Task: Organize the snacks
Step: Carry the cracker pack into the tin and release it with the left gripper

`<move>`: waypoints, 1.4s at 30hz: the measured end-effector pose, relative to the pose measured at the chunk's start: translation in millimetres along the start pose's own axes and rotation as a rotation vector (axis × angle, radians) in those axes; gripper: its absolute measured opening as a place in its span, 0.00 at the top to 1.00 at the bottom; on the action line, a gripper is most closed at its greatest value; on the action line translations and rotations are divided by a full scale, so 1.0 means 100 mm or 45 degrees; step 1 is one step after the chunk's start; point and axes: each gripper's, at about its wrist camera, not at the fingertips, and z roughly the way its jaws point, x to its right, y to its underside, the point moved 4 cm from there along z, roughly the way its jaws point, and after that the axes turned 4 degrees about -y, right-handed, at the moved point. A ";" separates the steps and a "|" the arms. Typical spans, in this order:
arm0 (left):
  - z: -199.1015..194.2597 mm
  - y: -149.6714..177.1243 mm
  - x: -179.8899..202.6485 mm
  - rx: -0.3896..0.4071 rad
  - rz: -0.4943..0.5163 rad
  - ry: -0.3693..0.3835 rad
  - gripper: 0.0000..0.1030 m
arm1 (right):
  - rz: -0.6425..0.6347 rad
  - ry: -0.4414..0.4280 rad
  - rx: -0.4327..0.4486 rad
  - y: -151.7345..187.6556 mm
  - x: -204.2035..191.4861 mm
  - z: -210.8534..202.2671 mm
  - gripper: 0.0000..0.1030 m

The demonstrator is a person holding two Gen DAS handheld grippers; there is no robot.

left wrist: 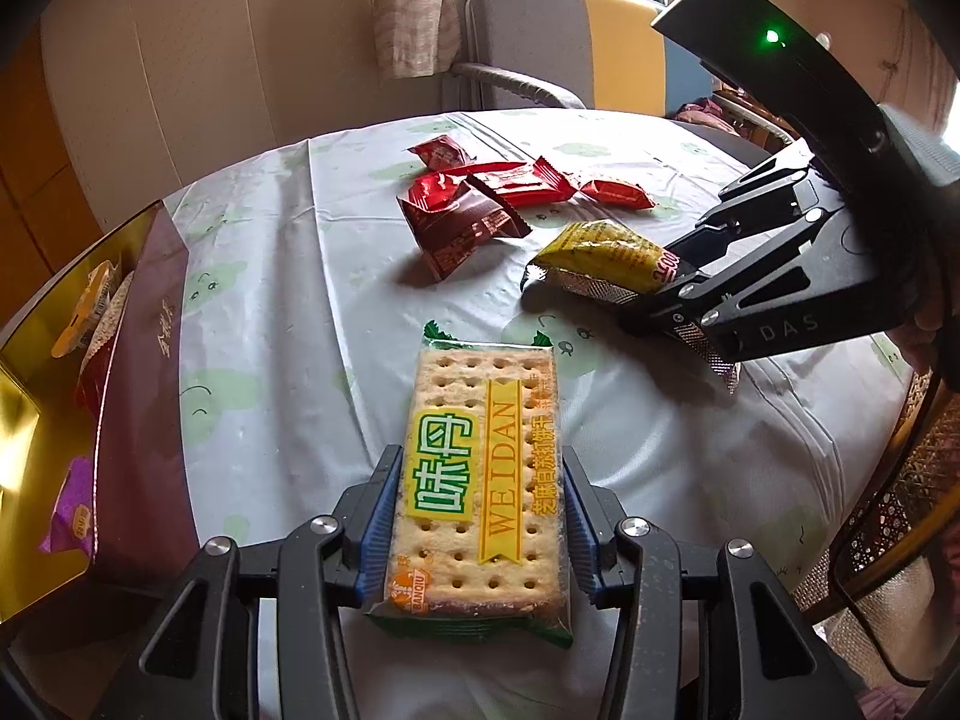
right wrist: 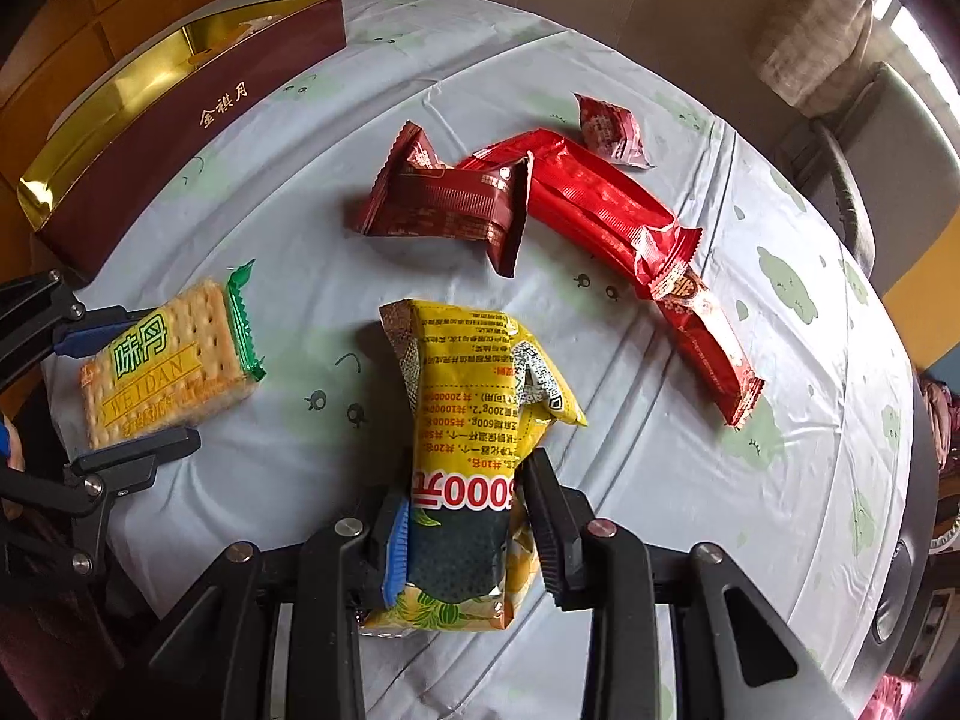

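My left gripper (left wrist: 477,468) is shut on a cracker pack (left wrist: 480,468) with a green wrapper and yellow label, held just over the tablecloth; it also shows in the right wrist view (right wrist: 162,366). My right gripper (right wrist: 468,492) is shut on a yellow snack bag (right wrist: 474,438), also seen in the left wrist view (left wrist: 606,252). Several red and dark red snack packs (left wrist: 480,204) lie loose further back on the table, a dark red one (right wrist: 450,204) and a long red one (right wrist: 612,204) among them.
A maroon gift box with gold lining (left wrist: 138,360) stands at the table's left edge and holds a few snacks; it shows at the upper left in the right wrist view (right wrist: 180,114). A grey chair (left wrist: 516,42) stands behind the round table (left wrist: 270,276).
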 end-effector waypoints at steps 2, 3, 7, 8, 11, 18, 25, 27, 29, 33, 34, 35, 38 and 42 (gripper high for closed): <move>0.00 -0.01 -0.01 -0.007 -0.003 -0.004 0.53 | -0.007 0.003 0.003 0.03 -0.03 -0.02 0.66; 0.00 -0.01 -0.01 -0.014 -0.007 -0.007 0.53 | -0.012 0.006 0.004 0.04 -0.03 -0.02 0.66; -0.02 -0.04 -0.01 -0.058 -0.012 -0.052 0.54 | -0.025 0.011 0.010 0.07 -0.04 0.04 0.66; -0.04 -0.05 -0.01 -0.059 -0.012 -0.070 0.54 | -0.026 0.012 0.011 0.07 -0.05 0.04 0.66; -0.08 -0.06 -0.08 -0.056 -0.038 -0.093 0.55 | -0.030 0.012 0.013 0.08 -0.07 0.01 0.66; -0.25 -0.13 -0.17 -0.021 -0.079 -0.139 0.54 | -0.043 0.024 0.017 0.10 -0.09 -0.01 0.66; -0.44 -0.20 -0.32 0.027 -0.135 -0.216 0.54 | -0.070 0.044 0.026 0.11 -0.13 -0.04 0.66; -0.50 -0.23 -0.38 0.040 -0.155 -0.232 0.54 | -0.073 0.048 0.029 0.11 -0.15 -0.05 0.66; -0.54 -0.25 -0.41 0.052 -0.166 -0.247 0.54 | -0.081 0.055 0.033 0.12 -0.17 -0.06 0.66; -0.60 -0.27 -0.48 0.068 -0.190 -0.273 0.54 | -0.091 0.063 0.036 0.13 -0.22 -0.07 0.66; -0.61 -0.27 -0.50 0.069 -0.198 -0.279 0.54 | -0.092 0.063 0.037 0.14 -0.22 -0.07 0.66; -0.62 -0.28 -0.52 0.069 -0.205 -0.283 0.54 | -0.093 0.064 0.038 0.14 -0.23 -0.07 0.66; -0.64 -0.28 -0.58 0.070 -0.226 -0.290 0.54 | -0.096 0.064 0.040 0.15 -0.23 -0.07 0.66; -0.69 -0.28 -0.66 0.077 -0.249 -0.299 0.54 | -0.104 0.073 0.042 0.14 -0.24 -0.09 0.66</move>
